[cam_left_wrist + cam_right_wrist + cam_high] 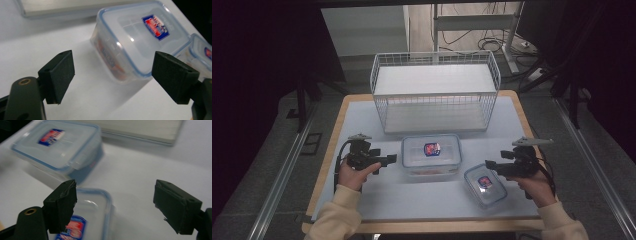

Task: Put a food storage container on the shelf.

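A large clear lidded container with a blue rim and a red-and-blue label sits mid-table, something orange inside. A smaller container of the same kind lies to its right, nearer the front edge. My left gripper is just left of the large container, pointing at it. In the left gripper view its jaws stand wide apart with nothing pressed between them, the large container just ahead. My right gripper hovers over the small container's far edge. It is open, above the small container.
A white wire basket with a flat white shelf stands at the back of the table, directly behind the large container. The pale tabletop ends in wooden edges on the left, right and front. Dark floor and rails flank the table.
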Motion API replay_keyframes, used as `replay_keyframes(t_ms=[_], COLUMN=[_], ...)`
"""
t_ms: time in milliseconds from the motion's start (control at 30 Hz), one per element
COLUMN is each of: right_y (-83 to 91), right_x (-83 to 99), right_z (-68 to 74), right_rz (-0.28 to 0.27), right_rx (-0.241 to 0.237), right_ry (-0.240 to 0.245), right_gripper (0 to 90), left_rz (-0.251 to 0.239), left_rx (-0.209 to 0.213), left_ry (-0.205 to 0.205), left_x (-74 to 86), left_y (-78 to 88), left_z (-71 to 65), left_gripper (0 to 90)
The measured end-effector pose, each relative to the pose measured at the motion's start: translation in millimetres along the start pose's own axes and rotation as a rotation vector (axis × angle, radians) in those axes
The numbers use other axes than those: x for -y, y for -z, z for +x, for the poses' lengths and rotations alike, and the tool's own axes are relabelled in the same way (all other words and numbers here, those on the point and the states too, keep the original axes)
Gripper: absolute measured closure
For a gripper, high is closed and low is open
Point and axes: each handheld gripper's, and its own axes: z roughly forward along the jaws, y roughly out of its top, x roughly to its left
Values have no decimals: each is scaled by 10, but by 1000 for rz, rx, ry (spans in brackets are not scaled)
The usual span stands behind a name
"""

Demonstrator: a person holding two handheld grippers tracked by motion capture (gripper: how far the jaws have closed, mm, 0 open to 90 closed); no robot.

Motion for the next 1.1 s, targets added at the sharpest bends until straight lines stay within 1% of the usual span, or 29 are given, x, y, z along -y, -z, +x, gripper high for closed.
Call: replay_keyframes(t_ms=[33, 67, 100, 133, 200, 233, 267, 300, 333, 367, 400, 433, 467, 500, 567, 600, 633, 667, 700, 733, 767, 800, 833, 900, 933, 1033, 1067, 1100], right_y=[0, -87, -87, -183, -284, -284, -380, -380, -479, -479, -557, -557, -649, -649, -747, -842, -881, -881, -955, -955, -991, -1035, -1059, -1120, -1143, -1156, -1166, -1166], right_x=[0, -62, -62, -133, -208, -208, -286, -286, -367, -367, -418, -418, -460, -460, -486, -505, -515, -515, -534, -534, -540, -544, -545, -543, -546, -554, -566, -566], right_z=[0, 58, 58, 106, 149, 149, 189, 189, 221, 221, 238, 238, 245, 245, 252, 250, 245, 245, 232, 232, 219, 196, 178, 131, 103, 86, 79, 79], right_rz=[0, 16, 16, 33, 54, 54, 81, 81, 103, 103, 119, 119, 146, 146, 167, 189, 197, 197, 210, 210, 218, 232, 236, 250, 255, 262, 275, 275], right_rx=[0, -21, -21, -45, -58, -58, -63, -63, -69, -69, -80, -80, -91, -91, -103, -119, -129, -129, -148, -148, -157, -169, -174, -178, -199, -211, -222, -222], right_ry=[0, 4, 4, 4, 9, 9, 13, 13, 6, 6, -3, -3, -8, -8, -7, -17, -25, -25, -44, -44, -55, -76, -86, -104, -113, -112, -120, -120], right_gripper=[186, 182, 182, 181, 179, 179, 174, 174, 171, 171, 168, 168, 166, 166, 160, 151, 150, 150, 148, 148, 144, 143, 143, 137, 140, 140, 148, 148], left_rz=[3, 15, 15, 24, 38, 38, 45, 45, 50, 50, 55, 55, 68, 68, 81, 92, 100, 100, 101, 102, 105, 111, 108, 118, 118, 124, 130, 130], left_rx=[16, 48, 48, 57, 70, 70, 76, 76, 78, 78, 86, 86, 91, 91, 103, 118, 125, 125, 129, 138, 144, 147, 152, 163, 174, 176, 188, 188], left_ry=[4, 12, 12, 17, 15, 15, 14, 14, 16, 16, 26, 26, 26, 26, 29, 40, 39, 39, 46, 51, 55, 56, 59, 57, 66, 64, 65, 65], left_x=[-18, -48, -48, -78, -114, -114, -149, -149, -173, -173, -186, -186, -189, -189, -178, -161, -155, -155, -148, -145, -142, -143, -139, -139, -135, -132, -128, -128], left_y=[-14, -65, -65, -127, -184, -184, -233, -233, -271, -271, -305, -305, -337, -337, -373, -401, -413, -413, -427, -441, -457, -464, -480, -505, -531, -554, -575, -575], left_z=[-7, -17, -17, -32, -41, -41, -49, -49, -41, -41, -32, -32, -29, -29, -27, -13, -1, -1, 5, 12, 15, 16, 14, 17, 19, 14, 16, 16], left_gripper=[184, 181, 180, 180, 181, 181, 181, 181, 182, 182, 182, 182, 182, 182, 181, 180, 181, 182, 183, 183, 186, 188, 190, 194, 200, 215, 224, 233])
